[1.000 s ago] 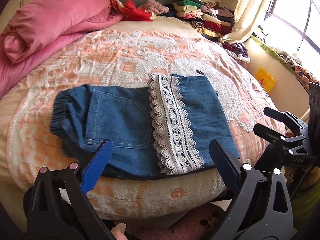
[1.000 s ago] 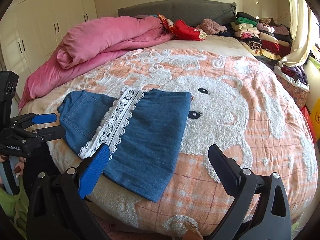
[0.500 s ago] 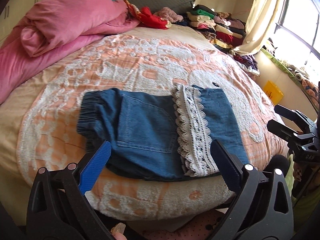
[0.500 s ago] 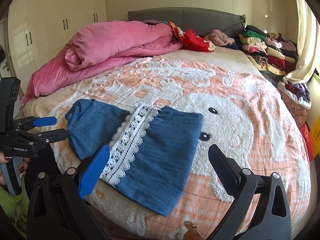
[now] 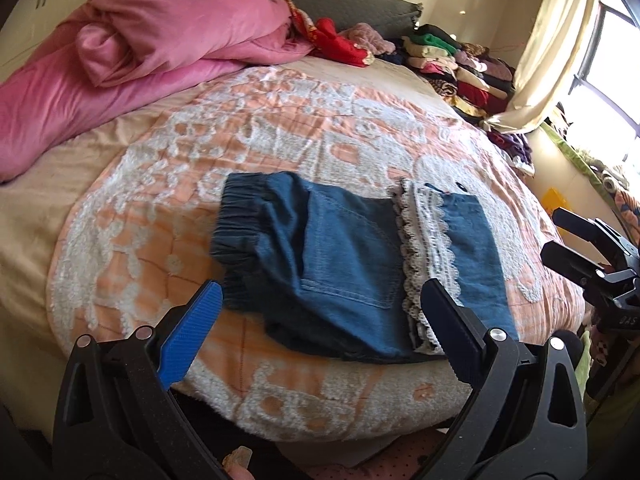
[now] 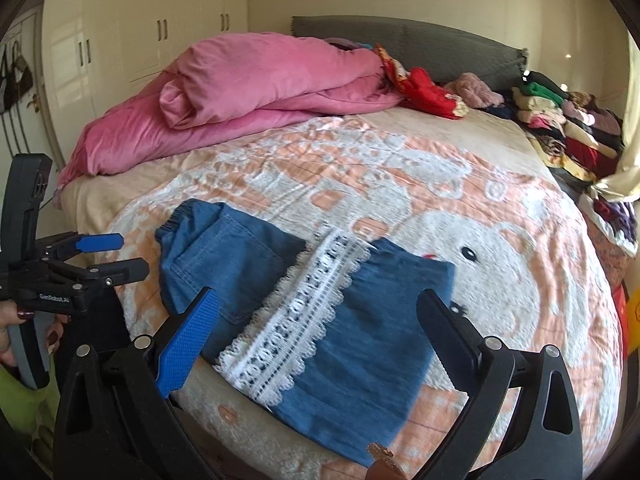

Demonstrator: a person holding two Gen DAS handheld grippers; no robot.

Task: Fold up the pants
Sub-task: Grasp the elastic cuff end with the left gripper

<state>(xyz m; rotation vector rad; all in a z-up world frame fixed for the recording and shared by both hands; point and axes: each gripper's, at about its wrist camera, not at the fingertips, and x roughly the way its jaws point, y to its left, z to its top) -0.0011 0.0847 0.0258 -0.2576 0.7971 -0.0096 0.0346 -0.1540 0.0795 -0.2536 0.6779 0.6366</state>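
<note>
The blue denim pants (image 5: 344,256) lie folded on the bed near its front edge, with a white lace hem band (image 5: 428,256) across the middle and the elastic waistband at the left. They also show in the right wrist view (image 6: 352,328). My left gripper (image 5: 320,304) is open and empty, held back from the bed edge. My right gripper (image 6: 316,308) is open and empty, also off the bed. Each gripper shows in the other's view: the right one (image 5: 576,248) and the left one (image 6: 116,256).
The bed has a peach and white patterned blanket (image 5: 280,128). A pink duvet (image 5: 132,52) is heaped at the back left. Stacks of folded clothes (image 5: 460,68) line the back right. White wardrobes (image 6: 140,40) stand behind, a curtain and window at the right.
Both grippers have pulled back and risen from the pants, staying open. The left view has swung leftward, the pants shifting right in it. The pants have not moved.
</note>
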